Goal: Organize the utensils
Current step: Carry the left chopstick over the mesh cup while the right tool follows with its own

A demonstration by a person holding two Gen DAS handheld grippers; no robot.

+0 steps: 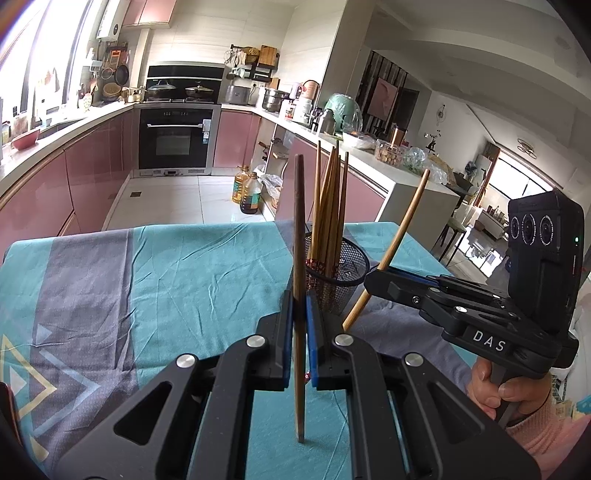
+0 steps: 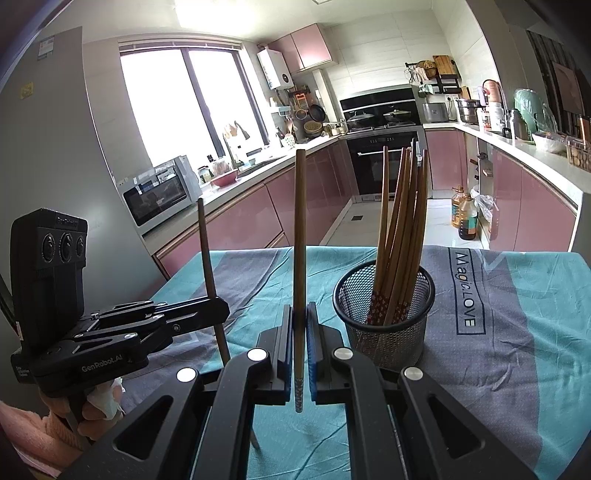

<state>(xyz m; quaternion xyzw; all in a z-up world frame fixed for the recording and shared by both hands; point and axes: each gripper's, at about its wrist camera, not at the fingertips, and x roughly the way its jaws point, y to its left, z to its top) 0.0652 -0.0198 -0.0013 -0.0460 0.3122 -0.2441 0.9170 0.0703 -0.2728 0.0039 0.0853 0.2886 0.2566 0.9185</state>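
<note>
Bright daylight pours in through the big window [image 2: 192, 107], which glows white with no detail. A ceiling light [image 2: 221, 11] glares too. Both pictures are sharp in the middle, but bend at the edges, with dark round corners. Shadows on the cloth [image 1: 207, 266] are soft.

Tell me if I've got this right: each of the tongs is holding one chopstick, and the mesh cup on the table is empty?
Not quite. The mesh cup isn't empty: the right wrist view shows a bundle of chopsticks standing in it. The rest is right: the left tongs and right tongs each hold one chopstick.
</note>
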